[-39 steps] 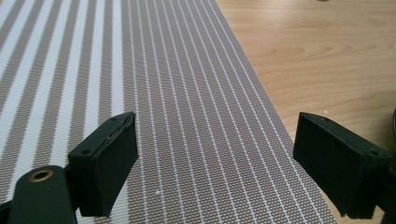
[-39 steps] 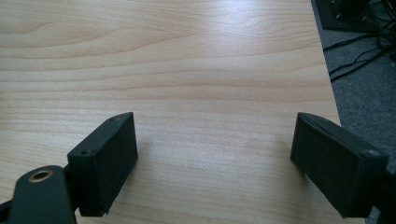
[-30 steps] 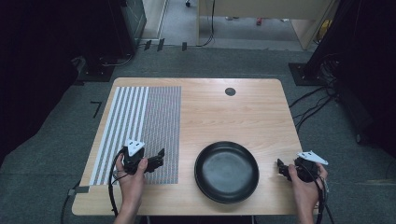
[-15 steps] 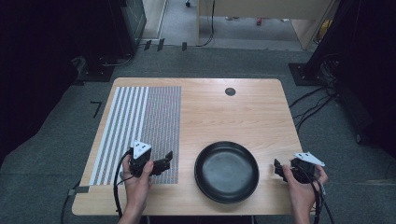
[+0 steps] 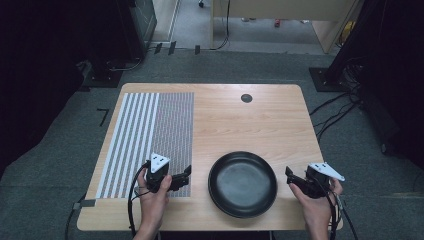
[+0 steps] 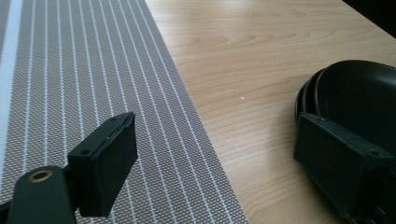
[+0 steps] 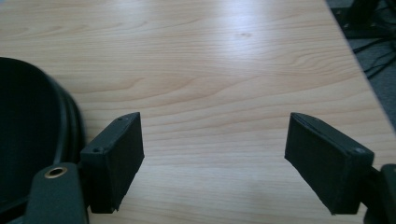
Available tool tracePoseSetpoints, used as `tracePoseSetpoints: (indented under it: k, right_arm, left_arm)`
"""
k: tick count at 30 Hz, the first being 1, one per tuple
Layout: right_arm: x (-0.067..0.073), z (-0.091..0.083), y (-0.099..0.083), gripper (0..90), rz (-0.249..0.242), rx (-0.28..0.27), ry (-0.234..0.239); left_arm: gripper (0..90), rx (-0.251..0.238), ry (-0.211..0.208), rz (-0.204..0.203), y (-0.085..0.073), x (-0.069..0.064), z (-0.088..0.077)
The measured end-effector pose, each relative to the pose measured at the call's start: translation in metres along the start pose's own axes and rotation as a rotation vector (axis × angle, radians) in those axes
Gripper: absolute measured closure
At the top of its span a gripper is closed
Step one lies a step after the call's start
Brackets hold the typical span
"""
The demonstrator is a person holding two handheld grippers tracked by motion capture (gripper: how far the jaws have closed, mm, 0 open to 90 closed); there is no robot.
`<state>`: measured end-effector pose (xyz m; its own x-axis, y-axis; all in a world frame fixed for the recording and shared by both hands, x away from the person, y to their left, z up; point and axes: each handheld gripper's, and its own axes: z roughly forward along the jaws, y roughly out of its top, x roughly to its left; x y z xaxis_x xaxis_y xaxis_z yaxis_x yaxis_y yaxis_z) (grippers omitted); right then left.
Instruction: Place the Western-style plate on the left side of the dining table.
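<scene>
Your left gripper (image 5: pixel 186 176) sits low over the near right corner of the striped woven mat (image 5: pixel 150 135), jaws spread wide and empty. Your right gripper (image 5: pixel 291 178) hovers by the worktop's (image 5: pixel 250 125) near right edge, jaws equally wide, holding nothing. Between the two, the black frying pan (image 5: pixel 243 184) rests on the bare wood, just beside each gripper's tips.

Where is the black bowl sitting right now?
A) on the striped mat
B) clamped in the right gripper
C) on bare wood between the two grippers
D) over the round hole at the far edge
C: the black bowl rests on bare table, between the left gripper and right gripper, both open and apart from it.
</scene>
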<state>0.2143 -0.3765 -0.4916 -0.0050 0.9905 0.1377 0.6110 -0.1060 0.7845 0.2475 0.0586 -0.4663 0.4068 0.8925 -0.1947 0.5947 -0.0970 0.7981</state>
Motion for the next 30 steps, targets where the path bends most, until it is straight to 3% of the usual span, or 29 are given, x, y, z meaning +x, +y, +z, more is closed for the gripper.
tracePoseSetpoints:
  k: [10, 12, 19, 21, 25, 30]
  right_arm:
    - [0.013, -0.009, 0.004, 29.2, 0.0, -0.06, 0.043]
    - [0.017, -0.012, 0.005, 37.9, -0.005, -0.067, 0.07]
    - [0.025, -0.009, 0.001, 54.0, -0.003, -0.043, 0.157]
    - [0.029, -0.01, 0.0, 59.8, 0.022, -0.048, 0.202]
    - [0.033, -0.01, 0.0, 60.5, 0.023, -0.036, 0.217]
    - [0.036, -0.008, -0.002, 66.2, 0.066, -0.004, 0.249]
  left_arm:
    - [13.4, 0.026, -0.035, 0.061, -0.005, -0.017, 0.006]
    - [13.3, 0.031, -0.044, 0.068, -0.005, -0.019, 0.006]
    - [13.7, 0.034, -0.081, 0.083, -0.007, -0.027, 0.008]
    - [14.1, 0.037, -0.089, 0.085, -0.008, -0.029, 0.009]
    - [14.8, 0.049, -0.106, 0.087, -0.009, -0.032, 0.01]
    - [22.5, 0.051, -0.137, 0.094, -0.011, -0.038, 0.011]
